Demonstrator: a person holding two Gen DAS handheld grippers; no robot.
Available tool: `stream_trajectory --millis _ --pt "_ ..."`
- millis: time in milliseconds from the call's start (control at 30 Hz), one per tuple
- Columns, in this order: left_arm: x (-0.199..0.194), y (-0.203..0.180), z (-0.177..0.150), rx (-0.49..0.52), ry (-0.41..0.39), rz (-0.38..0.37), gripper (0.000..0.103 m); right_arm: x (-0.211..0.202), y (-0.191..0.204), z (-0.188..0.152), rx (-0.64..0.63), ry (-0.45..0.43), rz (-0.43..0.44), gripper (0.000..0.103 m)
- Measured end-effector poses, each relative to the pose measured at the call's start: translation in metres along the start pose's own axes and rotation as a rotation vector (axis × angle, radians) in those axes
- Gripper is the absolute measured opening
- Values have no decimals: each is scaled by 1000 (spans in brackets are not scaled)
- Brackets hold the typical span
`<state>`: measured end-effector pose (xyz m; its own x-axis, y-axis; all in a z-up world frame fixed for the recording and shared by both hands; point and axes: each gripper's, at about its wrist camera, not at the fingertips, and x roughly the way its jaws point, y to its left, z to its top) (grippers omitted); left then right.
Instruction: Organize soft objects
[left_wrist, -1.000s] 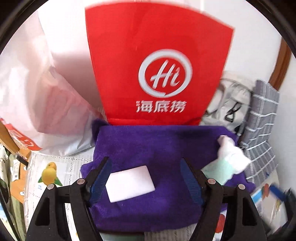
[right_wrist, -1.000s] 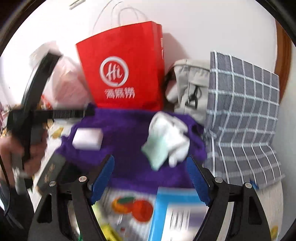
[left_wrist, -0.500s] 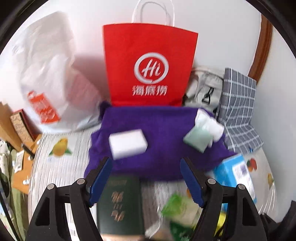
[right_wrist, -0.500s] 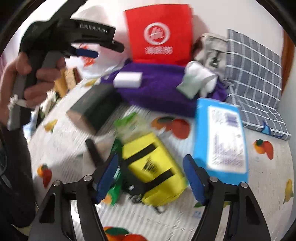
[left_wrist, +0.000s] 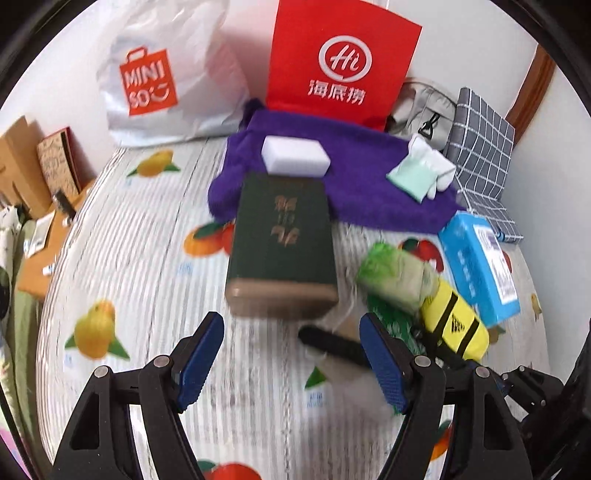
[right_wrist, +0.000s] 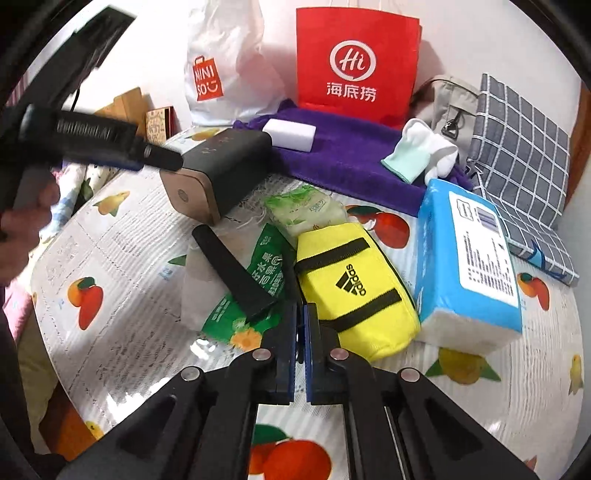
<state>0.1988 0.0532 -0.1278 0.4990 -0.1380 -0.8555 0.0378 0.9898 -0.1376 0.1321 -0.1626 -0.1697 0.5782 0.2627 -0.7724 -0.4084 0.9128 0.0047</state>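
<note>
A yellow pouch (right_wrist: 354, 284) with black stripes is lying just ahead and right of the right gripper (right_wrist: 300, 325), whose jaws are pressed together near the pouch's left edge; whether they are pinching fabric cannot be told. Left of those jaws, a green snack packet (right_wrist: 255, 291) and a black wedge (right_wrist: 232, 266) are overlapping, while a blue tissue pack (right_wrist: 469, 266) is touching the pouch on the right. Further ahead, a white sponge (right_wrist: 290, 133) and a mint-and-white sock (right_wrist: 417, 157) are resting on a purple towel (right_wrist: 351, 166) before a red paper bag (right_wrist: 356, 62). The left gripper (left_wrist: 291, 360) is hovering with jaws wide, a dark green box (left_wrist: 282, 240) directly beyond them on the fruit-print tabletop (left_wrist: 147, 258). Lifting the pouch cleanly probably means biting deep into its fabric and rising straight, so the packet and tissue pack are not dragged along.
</note>
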Motion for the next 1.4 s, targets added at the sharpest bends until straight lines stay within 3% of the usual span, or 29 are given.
stream_trajectory --millis 167,367,600,700,767,833,900,1000,1100,1133,1267,1333,1400 --pt "-3 -3 -17 6 12 17 74 -20 -2 -11 65 -40 45 3" --pt "3 -14 -35 -2 42 -3 74 -48 -10 -30 76 -75 24 3" --pt "15 -31 -44 12 73 -3 74 -43 -38 -65 105 13 -19 3" --pt "16 -36 -44 16 75 3 74 -38 -41 -74 73 49 -38 12" --pt "16 -39 -43 23 73 8 74 -38 -40 -75 48 32 -56 23" --pt "16 -41 -43 30 74 16 74 -37 -38 -73 26 7 -54 57" --pt "15 -42 -42 30 75 21 74 -37 -34 -71 -9 -19 -63 62" --pt "15 -41 -43 34 76 30 74 -26 -25 -68 -69 -16 -25 62" --pt "17 -39 -42 30 78 41 74 -5 -20 -69 -125 36 -64 61" --pt "17 -38 -42 27 80 45 74 -2 -19 -71 -139 39 -57 56" --pt "18 -38 -42 30 81 58 74 -9 -21 -78 -144 31 15 53" --pt "18 -39 -41 27 80 57 74 -11 -26 -79 -124 29 8 32" --pt "19 -42 -41 25 82 49 74 -12 -31 -79 -117 35 16 26"
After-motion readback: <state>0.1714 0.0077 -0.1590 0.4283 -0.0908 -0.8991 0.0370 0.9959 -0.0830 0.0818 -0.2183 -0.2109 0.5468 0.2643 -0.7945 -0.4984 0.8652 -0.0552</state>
